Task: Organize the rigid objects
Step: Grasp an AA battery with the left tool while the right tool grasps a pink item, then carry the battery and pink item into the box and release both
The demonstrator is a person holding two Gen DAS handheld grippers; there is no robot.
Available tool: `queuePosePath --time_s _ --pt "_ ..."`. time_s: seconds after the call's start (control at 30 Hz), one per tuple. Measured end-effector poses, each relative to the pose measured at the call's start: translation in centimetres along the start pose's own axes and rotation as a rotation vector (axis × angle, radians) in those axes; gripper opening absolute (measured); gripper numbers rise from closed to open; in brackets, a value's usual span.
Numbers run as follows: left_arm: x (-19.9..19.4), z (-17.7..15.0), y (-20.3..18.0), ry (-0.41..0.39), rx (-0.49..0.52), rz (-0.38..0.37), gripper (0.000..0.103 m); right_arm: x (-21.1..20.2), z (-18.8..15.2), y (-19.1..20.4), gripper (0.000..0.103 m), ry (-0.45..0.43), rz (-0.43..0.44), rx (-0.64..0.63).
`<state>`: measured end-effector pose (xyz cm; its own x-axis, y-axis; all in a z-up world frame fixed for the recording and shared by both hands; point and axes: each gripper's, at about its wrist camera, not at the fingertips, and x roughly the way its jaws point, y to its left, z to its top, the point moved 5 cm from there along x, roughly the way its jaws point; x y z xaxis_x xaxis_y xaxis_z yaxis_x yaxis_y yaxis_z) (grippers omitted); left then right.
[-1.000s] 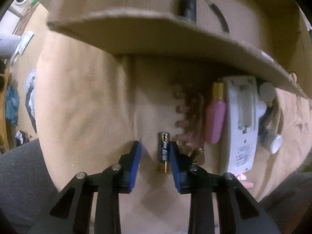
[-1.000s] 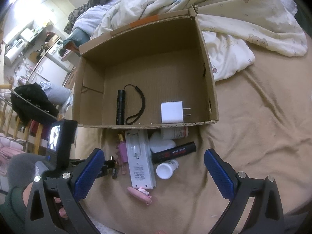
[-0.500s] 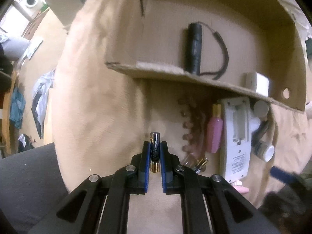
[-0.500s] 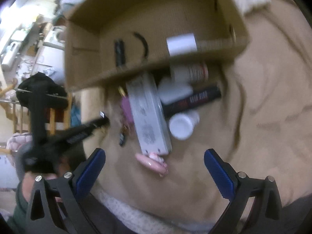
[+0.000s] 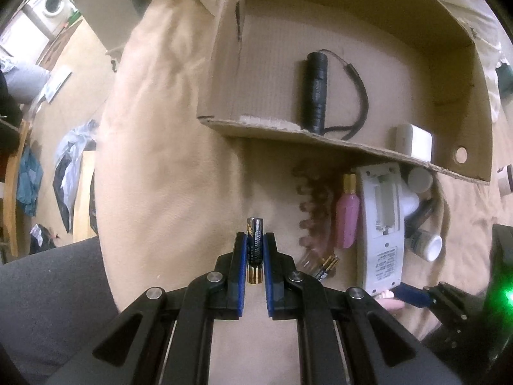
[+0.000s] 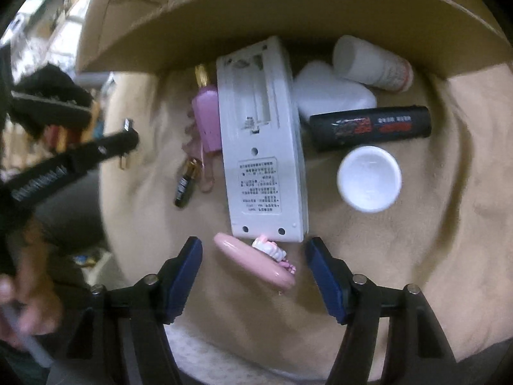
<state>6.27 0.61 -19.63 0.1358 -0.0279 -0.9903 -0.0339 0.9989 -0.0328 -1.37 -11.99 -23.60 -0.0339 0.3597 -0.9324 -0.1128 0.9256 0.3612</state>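
- battery [image 5: 255,250]: black with gold end, pinched lengthwise above the beige cover;
- cardboard box [image 5: 224,64]: open, holding a black flashlight [image 5: 315,91] and a white charger [image 5: 413,141]

Little of the print can be read. The white remote [image 6: 263,147] carries a printed label on its back, rows of small dark characters too fine to make out. The black tube [image 6: 372,126] beside it has red and white lettering along its side (blurred, no word legible). The loose battery [image 6: 185,183] shows pale print that cannot be read, and so does the battery [image 5: 255,250] gripped in the left wrist view.
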Motion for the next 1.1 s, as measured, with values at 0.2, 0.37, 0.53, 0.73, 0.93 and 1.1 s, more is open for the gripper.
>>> queuePosePath --time_s 0.2,0.37,0.53,0.73,0.93,1.1 --pt "0.2 0.0 0.6 -0.007 -0.009 0.011 0.009 -0.5 -0.4 -0.3 0.037 -0.006 -0.027 -0.011" --pt "0.3 -0.1 0.6 -0.009 -0.006 0.028 0.009 -1.5 -1.2 -0.3 0.024 -0.018 -0.036 -0.034" --pt "-0.2 -0.5 0.6 -0.024 0.006 0.027 0.009 -3.3 -1.4 -1.4 0.024 -0.051 -0.004 -0.023" --pt "-2.0 -1.4 0.3 -0.057 0.041 0.026 0.009 -6.9 -1.5 -2.5 0.024 -0.126 0.034 -0.010" --pt "-5.9 -1.4 -0.3 -0.147 0.077 0.024 0.009 -10.3 -0.4 -3.4 0.024 -0.220 0.048 0.028" --pt "-9.6 -0.1 -1.0 -0.235 0.099 0.012 0.009 -13.2 0.9 -3.5 0.024 -0.307 0.061 0.038"
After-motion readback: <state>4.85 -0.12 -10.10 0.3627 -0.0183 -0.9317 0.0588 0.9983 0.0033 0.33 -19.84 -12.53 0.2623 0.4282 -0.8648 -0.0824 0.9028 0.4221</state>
